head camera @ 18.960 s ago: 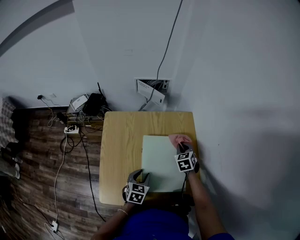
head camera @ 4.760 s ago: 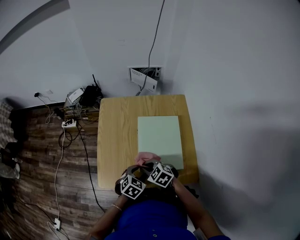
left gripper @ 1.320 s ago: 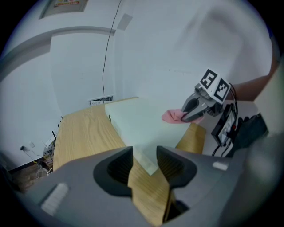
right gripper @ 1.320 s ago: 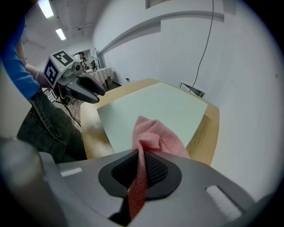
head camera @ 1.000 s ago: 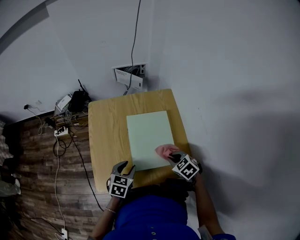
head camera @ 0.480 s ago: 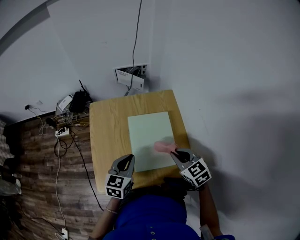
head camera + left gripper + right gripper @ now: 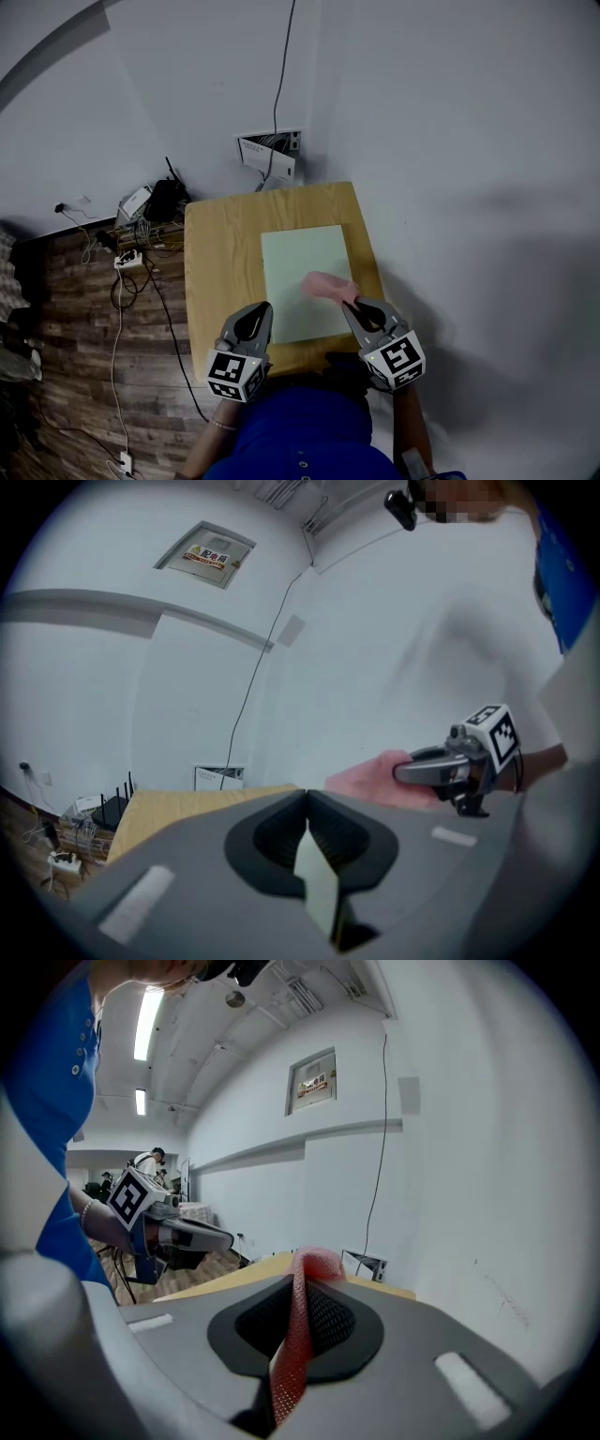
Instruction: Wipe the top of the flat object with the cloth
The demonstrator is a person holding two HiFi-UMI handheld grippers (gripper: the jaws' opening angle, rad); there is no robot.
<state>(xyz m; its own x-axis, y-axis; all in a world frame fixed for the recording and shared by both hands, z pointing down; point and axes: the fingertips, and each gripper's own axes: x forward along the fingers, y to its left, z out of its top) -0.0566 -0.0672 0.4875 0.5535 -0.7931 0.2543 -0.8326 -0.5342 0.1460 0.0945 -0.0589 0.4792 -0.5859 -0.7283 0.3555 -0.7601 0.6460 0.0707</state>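
Note:
A pale green flat sheet point(image 7: 300, 272) lies on the wooden table point(image 7: 220, 262), toward its right side. My right gripper point(image 7: 347, 305) hovers over the sheet's near right corner, shut on a pink mesh cloth point(image 7: 326, 285); the cloth runs up between the pads point(image 7: 298, 1335) and bunches past the tips of the right gripper point(image 7: 300, 1283). My left gripper point(image 7: 259, 307) is raised by the sheet's near left edge. Its jaws point(image 7: 307, 794) are shut on nothing, with a green sliver of the sheet showing under them. Each gripper view shows the other gripper: the right gripper point(image 7: 401, 773) and the left gripper point(image 7: 228, 1238).
A white wall runs close along the table's right and far sides. An open wall box point(image 7: 272, 155) with a cable going up sits behind the table. Routers, a power strip and tangled cables point(image 7: 150, 211) lie on the wood floor at the left.
The left jaws have closed from wide open. Both grippers have risen toward the head camera, and the cloth has moved slightly up the sheet from its near right corner.

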